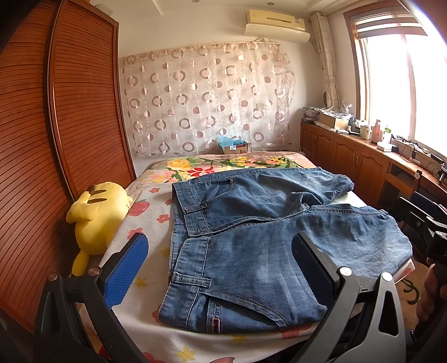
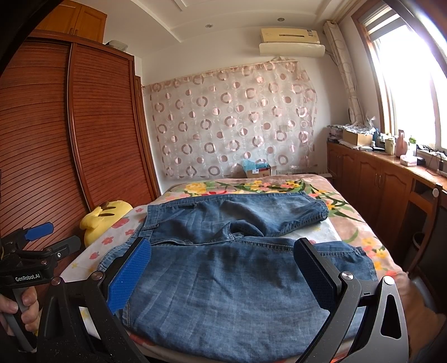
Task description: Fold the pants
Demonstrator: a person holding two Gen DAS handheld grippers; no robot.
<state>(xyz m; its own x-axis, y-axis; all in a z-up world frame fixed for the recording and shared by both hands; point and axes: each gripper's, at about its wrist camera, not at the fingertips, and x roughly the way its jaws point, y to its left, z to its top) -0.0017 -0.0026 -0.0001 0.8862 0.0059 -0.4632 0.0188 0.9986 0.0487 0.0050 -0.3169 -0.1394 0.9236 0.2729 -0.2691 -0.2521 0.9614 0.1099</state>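
Home bedroom: bed with floral sheet, wooden wardrobe, curtain, wall air conditioner

Strong daylight is pouring in through the window on the right of both views, blowing the panes out to plain white and washing a hazy glare over the nearby wall. The pants are lying in soft, even light, with faint shadows sitting in their creases. The wardrobe on the left is staying dimmer. Straight lines are bowing toward the edges, and the corners are darkening into black. The centre is looking sharp; the near tong frames are blurring slightly.
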